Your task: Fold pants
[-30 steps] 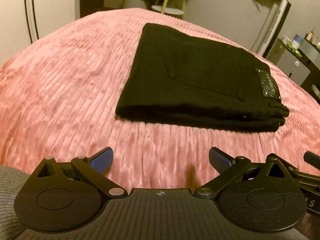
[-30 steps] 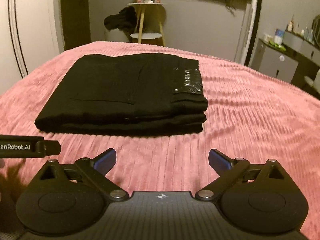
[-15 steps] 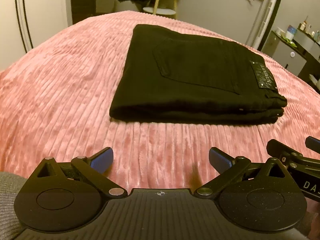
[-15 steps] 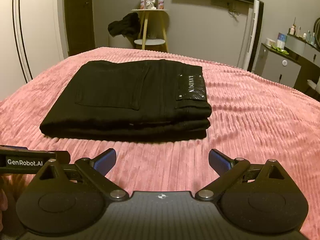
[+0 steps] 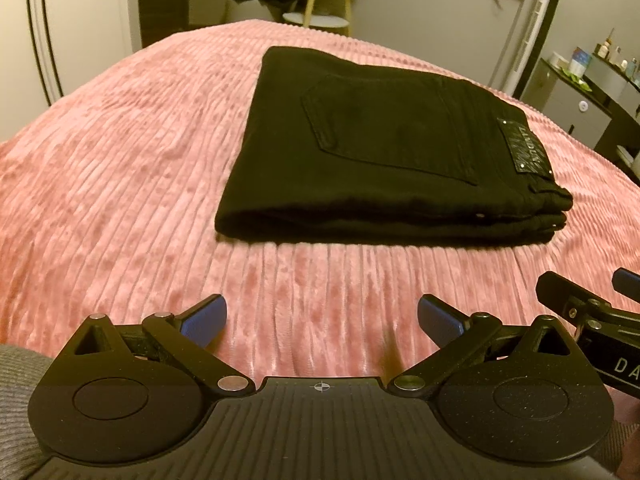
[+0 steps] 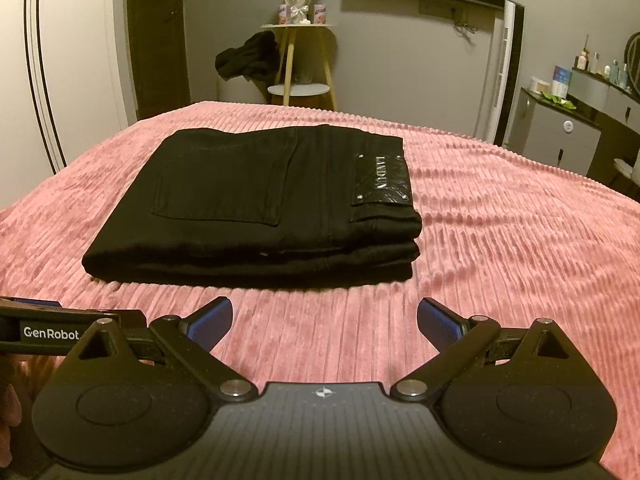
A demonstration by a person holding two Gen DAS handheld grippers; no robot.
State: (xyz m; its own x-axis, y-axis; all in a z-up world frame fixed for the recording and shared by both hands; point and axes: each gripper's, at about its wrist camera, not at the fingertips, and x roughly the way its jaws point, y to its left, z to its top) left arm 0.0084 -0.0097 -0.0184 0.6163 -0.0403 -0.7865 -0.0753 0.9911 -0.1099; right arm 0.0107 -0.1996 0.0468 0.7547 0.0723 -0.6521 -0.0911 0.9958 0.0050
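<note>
Black pants lie folded in a neat rectangular stack on the pink ribbed bedspread, back pocket and leather waist patch facing up. They also show in the right wrist view. My left gripper is open and empty, held over the bedspread on the near side of the pants, apart from them. My right gripper is open and empty too, also short of the stack's near edge. Part of the right gripper shows at the left wrist view's right edge.
Beyond the bed stands a small wooden side table with dark clothing draped on it. A dresser with bottles stands at the right. A dark door and white wall panels are at the left.
Both grippers have drawn back and risen a little from the folded pants, so more of the room shows. Both stayed open. The pants have not moved.
</note>
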